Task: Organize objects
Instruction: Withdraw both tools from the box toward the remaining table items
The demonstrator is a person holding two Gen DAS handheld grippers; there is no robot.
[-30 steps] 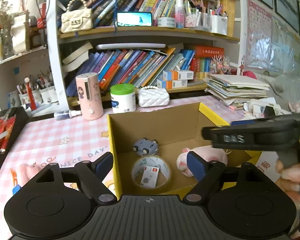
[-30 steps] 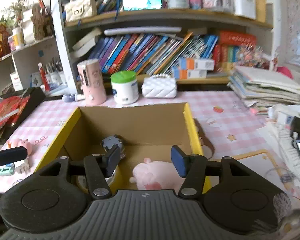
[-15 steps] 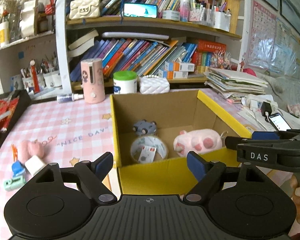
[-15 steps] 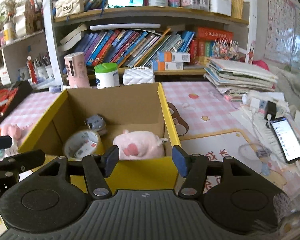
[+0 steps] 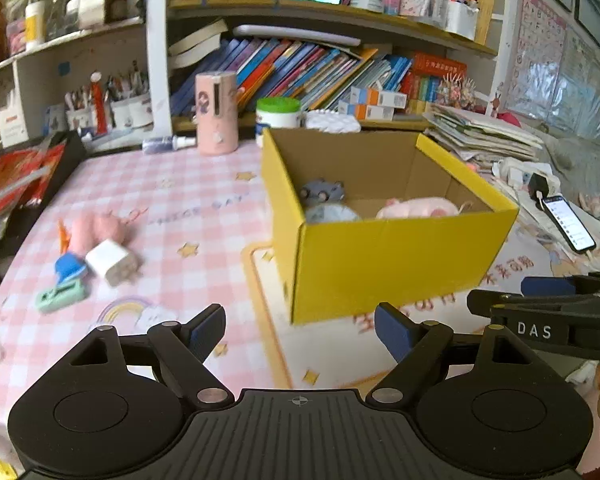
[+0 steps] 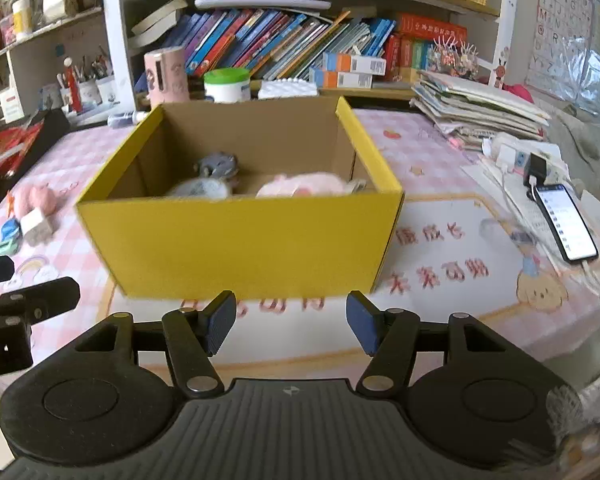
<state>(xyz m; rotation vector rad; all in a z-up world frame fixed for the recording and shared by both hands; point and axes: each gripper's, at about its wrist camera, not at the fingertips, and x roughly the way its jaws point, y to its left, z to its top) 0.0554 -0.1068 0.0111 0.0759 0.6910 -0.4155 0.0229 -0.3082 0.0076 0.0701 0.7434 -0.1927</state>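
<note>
The yellow box (image 6: 236, 240) stands on the pink checked tablecloth (image 5: 172, 200) and serves as the collection container. It already holds three items: a grey toy car (image 6: 218, 164) near the back left, a roll of tape (image 6: 200, 189) in front of it, and a pink plush toy (image 6: 304, 184) to the right. From both wrist views the box's near wall hides most of the tape roll, so that identification is tentative.

Items not yet sorted lie in a loose cluster on the cloth, well apart from the box on its left:
- a pink soft toy (image 5: 96, 228)
- a white block (image 5: 110, 260), touching or just beside the soft toy
- a small blue item (image 5: 70, 268)
- a mint-green item (image 5: 60, 298)

Left gripper (image 5: 300, 332): jaws wide apart, nothing between them. It sits nearer this cluster, so it is the likelier tool for the next pick.

Right gripper (image 6: 291, 322): jaws moderately apart, having just been opening, and empty. It is centred on the box's near wall, clear of the rim.

Both grippers sit low, in front of the box and angled downward, which leaves the box mouth unobstructed. A phone (image 6: 566, 224) on a cable lies to the right among stacked papers and appears to be no part of the sort.
</note>
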